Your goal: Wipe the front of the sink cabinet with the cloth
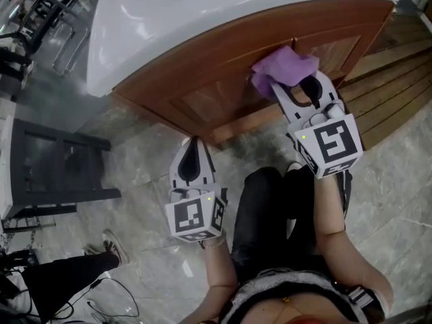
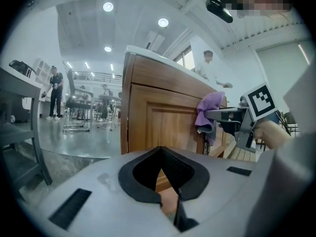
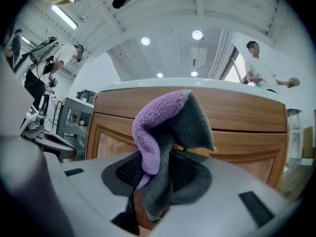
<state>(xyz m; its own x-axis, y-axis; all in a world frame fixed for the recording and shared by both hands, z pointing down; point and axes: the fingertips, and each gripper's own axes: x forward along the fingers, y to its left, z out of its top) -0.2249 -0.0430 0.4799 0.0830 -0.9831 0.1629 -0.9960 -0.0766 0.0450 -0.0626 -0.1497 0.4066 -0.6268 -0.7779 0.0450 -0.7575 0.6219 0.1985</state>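
The purple and grey cloth is pinched in my right gripper and rests against the wooden front of the sink cabinet, near the seam between its doors. Seen from the right gripper view, the cloth bunches up over the jaws in front of the cabinet. My left gripper hangs lower, just off the cabinet's bottom rail, shut with nothing in it. From the left gripper view I see the cabinet, the cloth and the right gripper beyond it.
A white sink top overhangs the cabinet. A dark metal rack stands at the left on the marble floor. Wooden decking lies at the right. Another person's leg and shoe are at lower left. Chairs and people stand far off.
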